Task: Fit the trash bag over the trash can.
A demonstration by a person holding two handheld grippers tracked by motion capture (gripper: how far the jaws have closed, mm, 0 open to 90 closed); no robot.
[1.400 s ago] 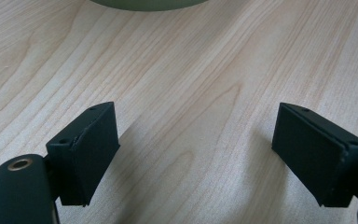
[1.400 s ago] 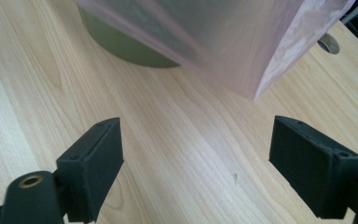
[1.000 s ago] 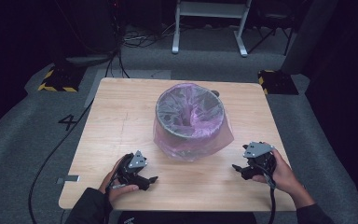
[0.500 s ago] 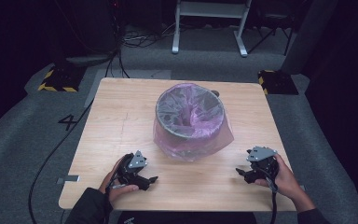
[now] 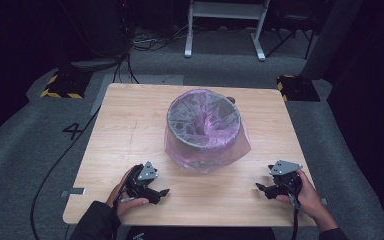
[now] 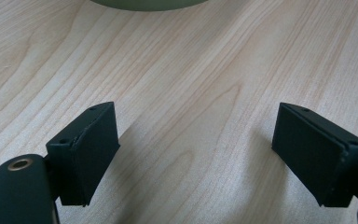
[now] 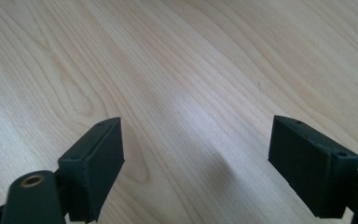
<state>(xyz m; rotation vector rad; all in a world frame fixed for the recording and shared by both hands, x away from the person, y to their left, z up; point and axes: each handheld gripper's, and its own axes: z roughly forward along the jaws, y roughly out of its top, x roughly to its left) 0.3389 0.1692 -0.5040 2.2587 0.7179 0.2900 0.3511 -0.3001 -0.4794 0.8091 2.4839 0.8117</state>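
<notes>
Pink plastic: bag (image 5: 207, 150) lining a grey bin (image 5: 203, 122), skirt spilling onto the wooden table (image 5: 130, 125), mid-table, slightly toward the far edge.
Left gripper (image 5: 161, 192): resting low near the front edge, jaws spread wide, bare wood between the pads (image 6: 91, 149).
Right gripper (image 5: 260, 187): front right, jaws parted just as wide, gripping nothing.
Direction: bin ahead of both hands, between them; rim edge peeking in at the top of the left gripper view (image 6: 144, 3).
Axis: bin upright, mouth facing up, round, no long side to favour.
Nearer: left, by a shade, judging from the high view.
Likely next: reaching forward and inward to the bag's edge.
</notes>
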